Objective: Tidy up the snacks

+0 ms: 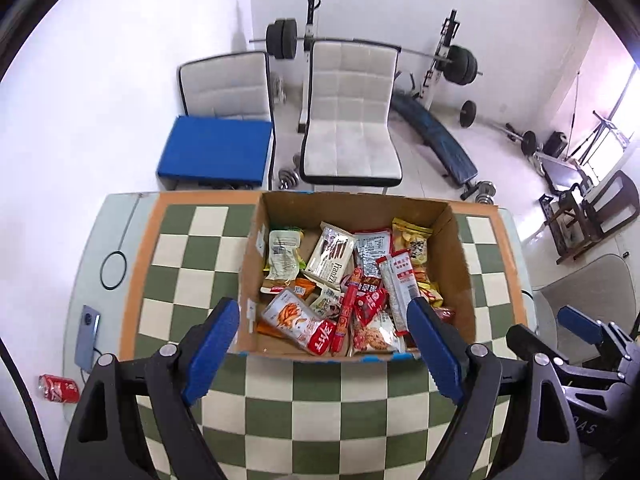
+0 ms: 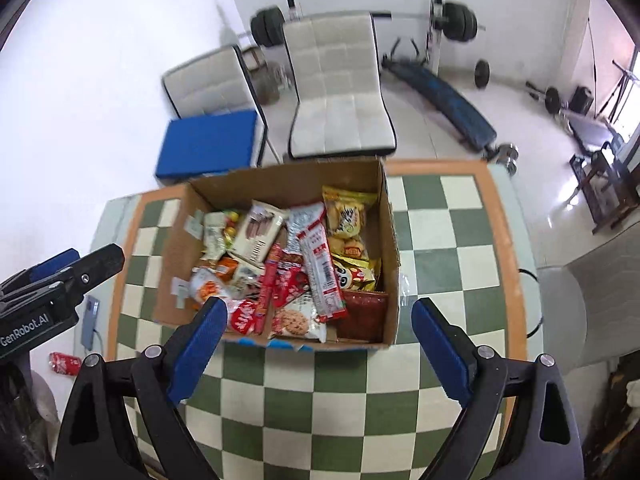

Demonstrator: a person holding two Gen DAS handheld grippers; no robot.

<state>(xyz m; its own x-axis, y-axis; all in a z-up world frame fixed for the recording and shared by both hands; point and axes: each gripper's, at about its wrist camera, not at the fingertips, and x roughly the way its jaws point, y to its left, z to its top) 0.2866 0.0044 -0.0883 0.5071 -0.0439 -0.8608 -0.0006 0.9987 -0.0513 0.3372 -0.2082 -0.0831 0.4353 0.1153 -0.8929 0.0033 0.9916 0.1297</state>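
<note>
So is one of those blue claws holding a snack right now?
No: both the left gripper and the right gripper hang open and empty above the cardboard box of snacks.

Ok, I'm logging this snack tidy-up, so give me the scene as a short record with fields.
container: open cardboard box on the checked tablecloth
contents: mixed snack packets, among them a yellow bag and a cookie pack
left gripper: jaws open, empty
right gripper: jaws open, empty
off the cloth: phone, red can
</note>
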